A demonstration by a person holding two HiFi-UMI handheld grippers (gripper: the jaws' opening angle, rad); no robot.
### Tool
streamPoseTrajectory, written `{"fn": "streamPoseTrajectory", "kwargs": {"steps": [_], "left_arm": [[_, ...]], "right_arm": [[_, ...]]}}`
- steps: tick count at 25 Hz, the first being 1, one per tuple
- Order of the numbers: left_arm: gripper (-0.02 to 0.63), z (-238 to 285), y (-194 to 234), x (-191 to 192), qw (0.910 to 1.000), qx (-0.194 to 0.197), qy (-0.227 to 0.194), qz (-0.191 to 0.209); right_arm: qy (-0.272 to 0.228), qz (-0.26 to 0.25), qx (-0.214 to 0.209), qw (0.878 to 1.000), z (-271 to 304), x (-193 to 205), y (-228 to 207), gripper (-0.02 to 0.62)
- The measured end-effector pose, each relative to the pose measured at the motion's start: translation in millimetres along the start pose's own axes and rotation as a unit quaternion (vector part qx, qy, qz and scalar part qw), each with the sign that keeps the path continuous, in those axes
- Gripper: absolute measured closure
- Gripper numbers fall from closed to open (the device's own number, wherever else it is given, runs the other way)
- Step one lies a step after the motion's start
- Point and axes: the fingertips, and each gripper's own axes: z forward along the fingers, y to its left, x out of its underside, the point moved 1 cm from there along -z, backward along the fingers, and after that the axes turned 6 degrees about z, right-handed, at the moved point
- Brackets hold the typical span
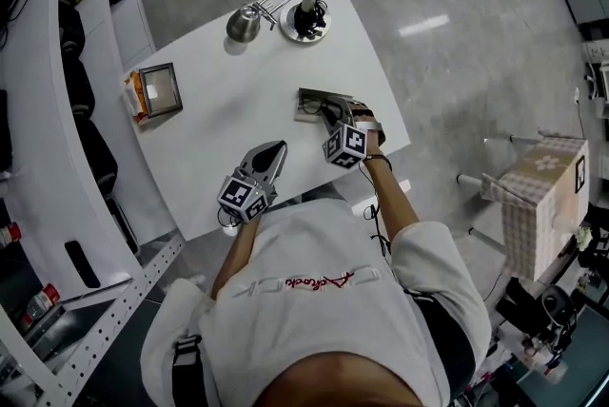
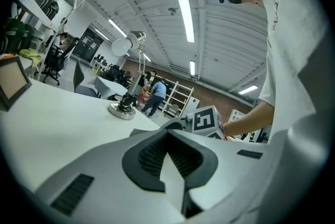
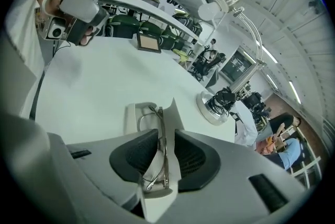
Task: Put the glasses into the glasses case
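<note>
Right gripper (image 3: 166,131) reached forward over white table (image 1: 219,106), jaws clamped on thin metal-framed glasses (image 3: 162,123), above open pale glasses case (image 3: 132,113). Left gripper (image 2: 167,133) low near table edge, jaws together, empty.

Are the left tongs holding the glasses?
No, the left tongs are shut on nothing; the glasses sit clamped in the right tongs.

Right gripper (image 3: 165,126): jaws clamped on glasses (image 3: 163,161), frame edge-on between pads. Glasses case (image 3: 131,119) on table (image 3: 94,87) just beyond jaw tips; lens end overlaps it. Desk lamp (image 3: 215,104) near table's right edge. Picture frame (image 3: 149,42) at far edge.
</note>
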Motion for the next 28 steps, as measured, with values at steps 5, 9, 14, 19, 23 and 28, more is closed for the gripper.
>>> {"fn": "streamPoseTrajectory", "kwargs": {"steps": [5, 9, 14, 19, 23, 28], "left_arm": [[0.597, 1, -9, -4, 0.9998, 0.014, -0.005, 0.009], [0.597, 3, -16, -10, 0.9993, 0.028, -0.013, 0.023], [0.597, -2, -24, -18, 0.9981, 0.039, -0.025, 0.042], [0.597, -12, -37, -21, 0.9964, 0.053, -0.03, 0.06], [0.597, -22, -46, -22, 0.9947, 0.062, -0.034, 0.074], [0.597, -37, -61, -20, 0.9925, 0.079, -0.034, 0.087]], "right_arm": [[-0.012, 0.013, 0.023, 1.0, -20, -5, 4, 0.517], [-0.016, 0.009, 0.052, 0.998, -32, -7, 0, 0.578], [-0.025, 0.016, 0.079, 0.996, -48, -11, 0, 0.586], [-0.06, 0.091, 0.098, 0.989, -70, -21, 4, 0.588], [-0.092, 0.163, 0.109, 0.976, -90, -28, 13, 0.588], [-0.172, 0.324, 0.119, 0.923, -125, -35, 22, 0.588]]}}
